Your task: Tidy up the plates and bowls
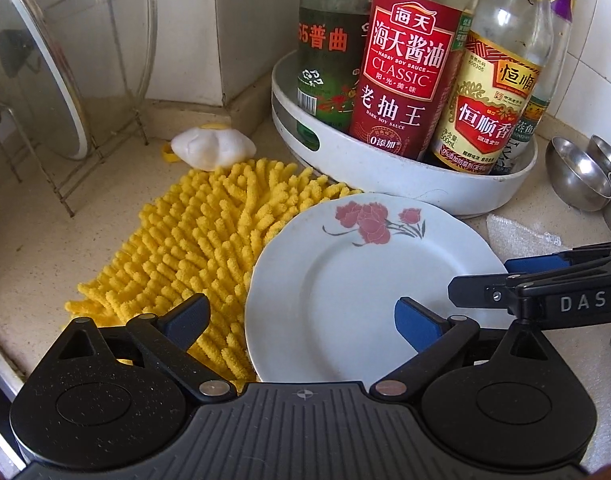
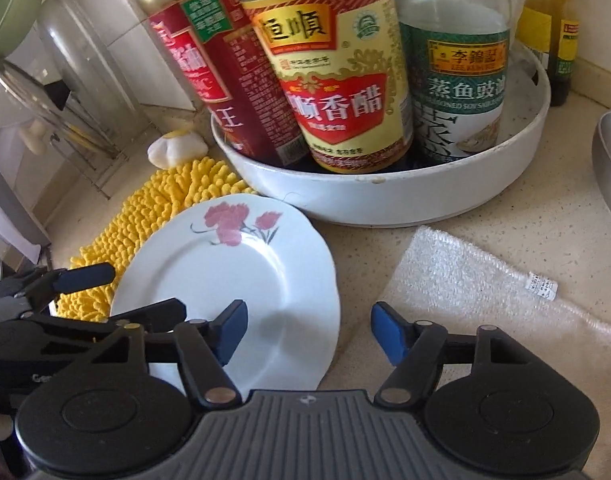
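A white plate [image 1: 345, 280] with a pink flower print lies on the counter, its left part resting on a yellow chenille mat [image 1: 193, 248]. My left gripper [image 1: 303, 320] is open and straddles the plate's near left rim, one finger over the mat and one over the plate. My right gripper [image 2: 311, 332] is open around the plate's [image 2: 241, 272] right rim, and its pads do not press on it. Each gripper shows in the other's view: the right gripper [image 1: 501, 276] reaches in from the right, the left gripper [image 2: 125, 292] from the left. Steel bowls [image 1: 577, 176] sit at the right.
A white round tray [image 1: 385, 168] of tall sauce bottles [image 1: 401, 64] stands close behind the plate. A white cloth [image 2: 465, 280] lies to the right on the counter. A glass lid [image 1: 65, 60] leans in a wire rack at the back left, with tiled wall behind.
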`<action>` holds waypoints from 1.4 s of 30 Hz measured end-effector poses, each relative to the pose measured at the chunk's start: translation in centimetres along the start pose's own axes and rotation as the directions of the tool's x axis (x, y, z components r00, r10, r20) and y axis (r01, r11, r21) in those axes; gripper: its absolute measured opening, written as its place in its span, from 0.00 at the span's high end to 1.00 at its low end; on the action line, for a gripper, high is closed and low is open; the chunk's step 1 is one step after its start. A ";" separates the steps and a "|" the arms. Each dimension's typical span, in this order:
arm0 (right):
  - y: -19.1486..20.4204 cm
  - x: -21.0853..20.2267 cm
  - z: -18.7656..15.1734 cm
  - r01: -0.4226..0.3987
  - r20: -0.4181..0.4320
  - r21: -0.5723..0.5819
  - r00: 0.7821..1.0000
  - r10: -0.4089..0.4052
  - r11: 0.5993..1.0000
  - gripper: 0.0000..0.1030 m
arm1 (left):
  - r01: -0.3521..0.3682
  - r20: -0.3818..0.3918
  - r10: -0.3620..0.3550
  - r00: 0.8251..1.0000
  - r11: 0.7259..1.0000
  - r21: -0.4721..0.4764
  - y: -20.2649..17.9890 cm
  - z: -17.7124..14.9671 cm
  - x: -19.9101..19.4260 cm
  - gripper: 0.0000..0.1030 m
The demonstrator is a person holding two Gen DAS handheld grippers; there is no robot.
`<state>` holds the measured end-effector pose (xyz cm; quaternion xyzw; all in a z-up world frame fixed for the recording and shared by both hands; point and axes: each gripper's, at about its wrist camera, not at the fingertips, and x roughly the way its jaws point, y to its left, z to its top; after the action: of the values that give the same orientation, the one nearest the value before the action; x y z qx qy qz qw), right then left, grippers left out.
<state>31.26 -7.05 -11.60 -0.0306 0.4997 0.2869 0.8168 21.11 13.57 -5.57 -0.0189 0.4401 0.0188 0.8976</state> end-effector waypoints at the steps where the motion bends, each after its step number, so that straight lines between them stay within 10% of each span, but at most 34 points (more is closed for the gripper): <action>1: 0.1 0.0 0.0 0.002 0.000 -0.006 1.000 -0.002 1.000 0.30 | 0.002 -0.003 -0.002 1.000 1.000 0.000 0.0 0.0 0.1 0.03; 10: 0.6 0.1 -0.5 -0.001 0.005 -0.002 1.000 0.001 1.000 0.26 | 0.033 -0.014 -0.033 0.999 0.999 -0.012 0.4 -0.3 0.9 0.09; 18: 1.1 0.7 -0.5 -0.063 -0.040 -0.020 0.997 0.062 0.998 0.00 | 0.061 -0.003 -0.061 0.998 0.997 -0.055 1.2 -0.7 0.8 0.07; 23: 1.6 0.0 -0.9 -0.081 -0.036 -0.019 0.996 0.080 0.997 0.28 | 0.061 0.002 -0.061 0.998 0.996 -0.057 1.3 -0.9 0.7 0.06; 42: 0.4 -2.3 -3.2 -0.083 -0.011 0.092 0.996 0.085 0.992 0.33 | 0.120 -0.034 -0.121 0.992 0.992 -0.028 0.0 -1.3 -1.4 0.16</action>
<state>27.78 -8.82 -11.14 0.0255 0.5192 0.2977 0.8007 19.23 13.53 -5.22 -0.0573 0.4539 -0.0298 0.8887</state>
